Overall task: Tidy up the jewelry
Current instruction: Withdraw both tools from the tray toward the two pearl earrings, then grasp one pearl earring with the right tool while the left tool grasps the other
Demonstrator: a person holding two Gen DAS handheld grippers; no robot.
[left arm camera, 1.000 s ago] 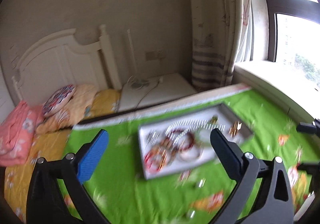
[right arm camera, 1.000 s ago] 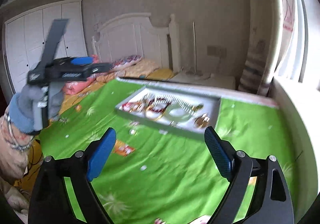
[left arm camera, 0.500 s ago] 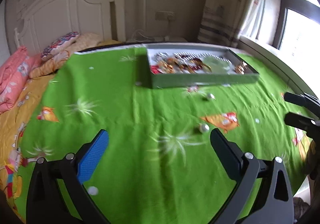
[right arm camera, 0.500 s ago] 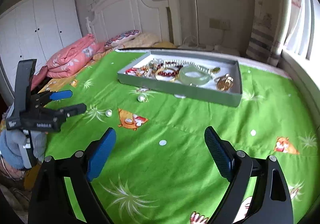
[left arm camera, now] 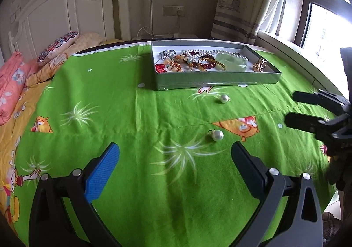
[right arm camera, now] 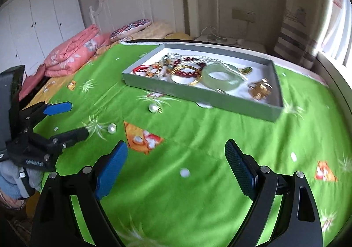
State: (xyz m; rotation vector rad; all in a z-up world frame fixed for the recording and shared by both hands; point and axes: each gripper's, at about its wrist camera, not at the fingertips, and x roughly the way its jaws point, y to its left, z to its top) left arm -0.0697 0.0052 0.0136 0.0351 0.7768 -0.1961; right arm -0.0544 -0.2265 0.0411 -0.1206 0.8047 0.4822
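A grey jewelry tray (left arm camera: 220,81) (right arm camera: 198,95) lies on a green cloth and holds bead strings, a pale green bangle (right arm camera: 221,76) and gold pieces. Two loose pearl earrings lie on the cloth in front of it: one near the tray (left arm camera: 224,98) (right arm camera: 153,107), one closer to me (left arm camera: 217,135) (right arm camera: 112,128). My left gripper (left arm camera: 175,157) is open and empty, low over the cloth just short of the nearer pearl. My right gripper (right arm camera: 176,160) is open and empty, to the right of that pearl.
The green cloth (left arm camera: 132,115) covers a table next to a bed with pink bedding (right arm camera: 70,53) and pillows. A window and curtain (left arm camera: 253,0) stand at the right. A white headboard (left arm camera: 66,9) is behind.
Both grippers have swung down from facing the room and moved closer to the cloth; the tray and pearls now look nearer. Both grippers stay open.
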